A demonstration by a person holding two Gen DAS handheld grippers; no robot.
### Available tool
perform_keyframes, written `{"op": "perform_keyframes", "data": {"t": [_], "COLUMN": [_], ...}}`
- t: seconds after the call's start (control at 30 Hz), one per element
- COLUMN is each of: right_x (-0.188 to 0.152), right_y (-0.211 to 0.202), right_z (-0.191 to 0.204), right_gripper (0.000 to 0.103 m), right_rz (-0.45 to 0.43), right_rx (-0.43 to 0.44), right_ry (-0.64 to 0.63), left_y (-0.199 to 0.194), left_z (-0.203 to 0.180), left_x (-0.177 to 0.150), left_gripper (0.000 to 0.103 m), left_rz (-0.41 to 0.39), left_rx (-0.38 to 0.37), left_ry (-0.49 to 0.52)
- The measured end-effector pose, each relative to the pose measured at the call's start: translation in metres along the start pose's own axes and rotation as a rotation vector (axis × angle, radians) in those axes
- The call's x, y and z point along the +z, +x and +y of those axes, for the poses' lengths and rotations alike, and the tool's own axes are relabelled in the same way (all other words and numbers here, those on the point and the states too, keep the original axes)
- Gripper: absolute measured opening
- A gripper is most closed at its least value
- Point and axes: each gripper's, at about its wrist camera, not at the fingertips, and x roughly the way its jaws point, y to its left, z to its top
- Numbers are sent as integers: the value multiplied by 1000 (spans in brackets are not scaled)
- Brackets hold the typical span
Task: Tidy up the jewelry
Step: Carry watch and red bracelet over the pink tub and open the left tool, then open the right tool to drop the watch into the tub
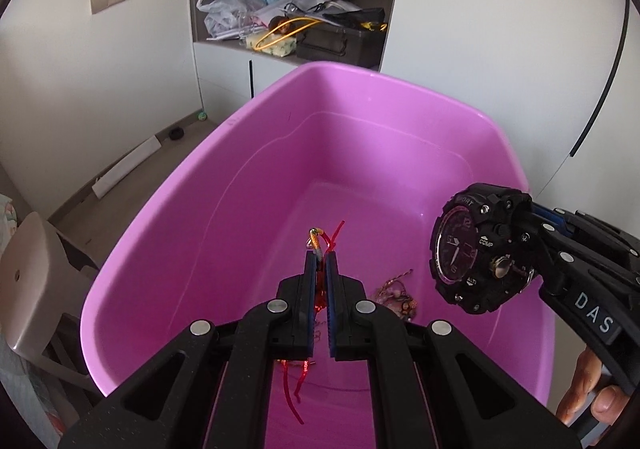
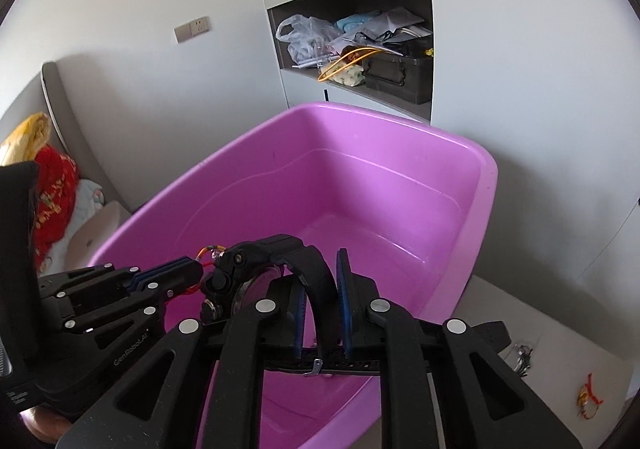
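Note:
A big purple plastic tub (image 1: 256,153) fills both views (image 2: 476,209). My left gripper (image 1: 320,261) is shut on a red cord bracelet (image 1: 318,245) with an orange and gold end, held above the tub floor; its red tails hang below. In the right wrist view the left gripper (image 2: 196,269) comes in from the left. My right gripper (image 2: 320,269) is shut on the strap of a black sport watch (image 2: 256,269), held over the tub; the watch face shows in the left wrist view (image 1: 472,249). A pinkish beaded bracelet (image 1: 396,295) lies on the tub floor.
A white surface (image 2: 560,345) right of the tub holds a small metal piece (image 2: 522,357) and a red and orange cord bracelet (image 2: 588,401). A wall niche (image 1: 296,25) holds bags and a dark case. A beige stool (image 1: 32,269) stands left of the tub.

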Motion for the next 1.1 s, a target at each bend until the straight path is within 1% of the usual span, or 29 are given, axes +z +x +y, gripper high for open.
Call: {"op": "perform_keyframes", "data": {"t": [0.23,0.33,0.4,0.43,0.47,0.5,0.53,0.57,0.6,0.63,0.67,0.73,0.77,0.83,1.0,1.07,1.1], "right_x": [-1,-1,0,1,1,0,0,-1,-2,-3,-4,-5,-5,-5,-4,-2,-1], "right_y": [5,7,9,10,11,13,14,14,15,15,15,15,15,15,14,11,8], "right_z": [4,7,8,8,8,8,9,10,11,12,13,14,14,15,19,21,22], "right_gripper": [14,15,16,19,20,23,25,27,29,31,33,38,40,47,50,57,62], "right_rz": [23,32,38,42,50,62,71,78,85,87,90,100,107,117,150,146,145], "right_rx": [-30,-47,-52,-53,-54,-59,-65,-68,-75,-86,-91,-105,-125,-152,-188,-206,-204], "right_ry": [-32,-51,-55,-56,-57,-62,-72,-79,-88,-96,-102,-113,-125,-148,-189,-208,-218], "left_y": [3,1,0,0,-1,-2,-4,-6,-11,-15,-19,-21,-22,-21,-21,-22,-23], "left_z": [4,3,2,3,4,5,6,6,7,7,6,5,5,6,6,7,8], "left_x": [-5,-7,-7,-6,-7,-8,-8,-8,-9,-9,-9,-10,-10,-12,-13,-14,-14], "left_gripper": [7,8,11,15,23,29,45,70,76,85,88,89,89,90,91,91,91], "left_rz": [12,7,3,2,1,0,-7,-14,-36,-59,-78,-82,-81,-77,-76,-77,-78], "left_rx": [19,45,57,59,61,65,67,71,74,81,101,119,120,125,128,130,130], "left_ry": [-6,9,15,16,15,12,8,6,1,2,8,21,22,23,19,18,15]}}
